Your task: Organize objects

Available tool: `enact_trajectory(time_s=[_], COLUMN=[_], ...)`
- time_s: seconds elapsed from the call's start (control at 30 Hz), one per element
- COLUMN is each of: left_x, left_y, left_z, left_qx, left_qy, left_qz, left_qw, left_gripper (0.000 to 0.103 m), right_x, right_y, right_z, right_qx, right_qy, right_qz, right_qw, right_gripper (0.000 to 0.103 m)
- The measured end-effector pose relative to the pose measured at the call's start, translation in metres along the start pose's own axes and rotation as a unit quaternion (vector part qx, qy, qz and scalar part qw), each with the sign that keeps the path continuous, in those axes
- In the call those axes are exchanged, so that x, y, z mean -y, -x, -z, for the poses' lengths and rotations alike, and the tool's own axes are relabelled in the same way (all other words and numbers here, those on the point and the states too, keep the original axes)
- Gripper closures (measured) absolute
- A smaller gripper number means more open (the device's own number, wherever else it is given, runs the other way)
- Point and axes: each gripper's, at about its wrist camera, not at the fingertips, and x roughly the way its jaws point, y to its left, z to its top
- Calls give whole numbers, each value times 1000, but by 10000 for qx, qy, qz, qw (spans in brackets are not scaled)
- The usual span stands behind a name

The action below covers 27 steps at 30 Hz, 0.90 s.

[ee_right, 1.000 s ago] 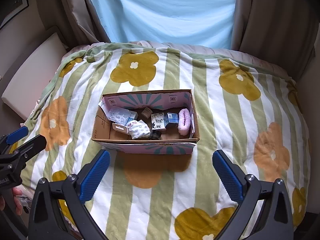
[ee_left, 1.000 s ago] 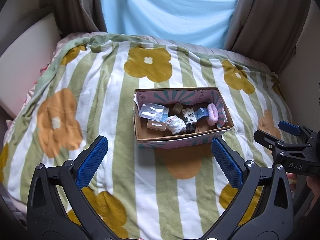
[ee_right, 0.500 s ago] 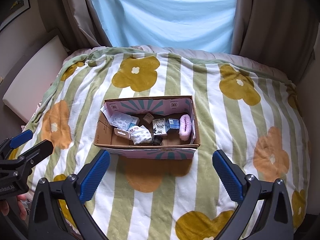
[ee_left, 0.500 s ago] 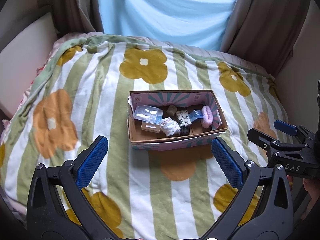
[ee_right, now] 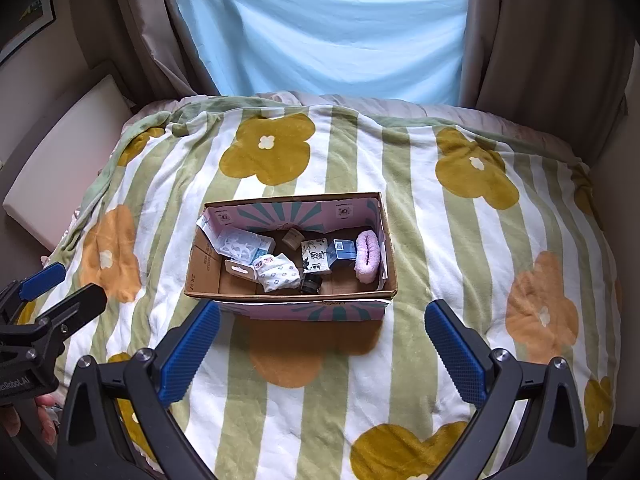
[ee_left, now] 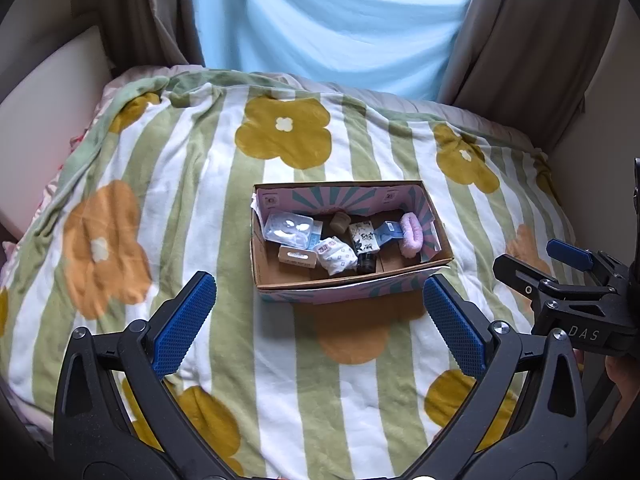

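- A bed (ee_right: 440, 360) covered by a green-and-white striped blanket with big yellow and orange flowers carries an open cardboard box (ee_right: 296, 305), sitting near the middle, a little toward the foot edge.
- Inside the box lie small things close together: a clear blister pack (ee_right: 240, 245) at the left end, a white patterned pouch (ee_right: 280, 273), a small blue carton (ee_right: 342, 253) and a fluffy pink scrunchie (ee_right: 368, 256) at the right end.
- Nothing loose shows on the blanket, so the sorting looks finished or nearly so.
- The left hand-held gripper (ee_left: 316, 324) hovers short of the box, its blue pads spread wide and holding nothing.
- The right hand-held gripper (ee_right: 322, 338) does the same, wide apart and empty.
- Readable writing: "DAS" on the right tool's body; the box and carton labels are too small to read, possibly QR-style marks.
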Motion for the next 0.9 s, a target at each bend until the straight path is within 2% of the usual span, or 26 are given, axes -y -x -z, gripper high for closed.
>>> enact_trajectory(time_s=[0.9], left_x=[-3], left_y=[-10], left_z=[0], left_qx=[-41], left_qy=[-4], left_qz=[66], left_qw=[10000], left_gripper=[0], right_x=[3], right_y=[-3], right_z=[-5], right_qx=[3], right_qy=[-13], right_qz=[14], right_qw=[10000], right_gripper=[1])
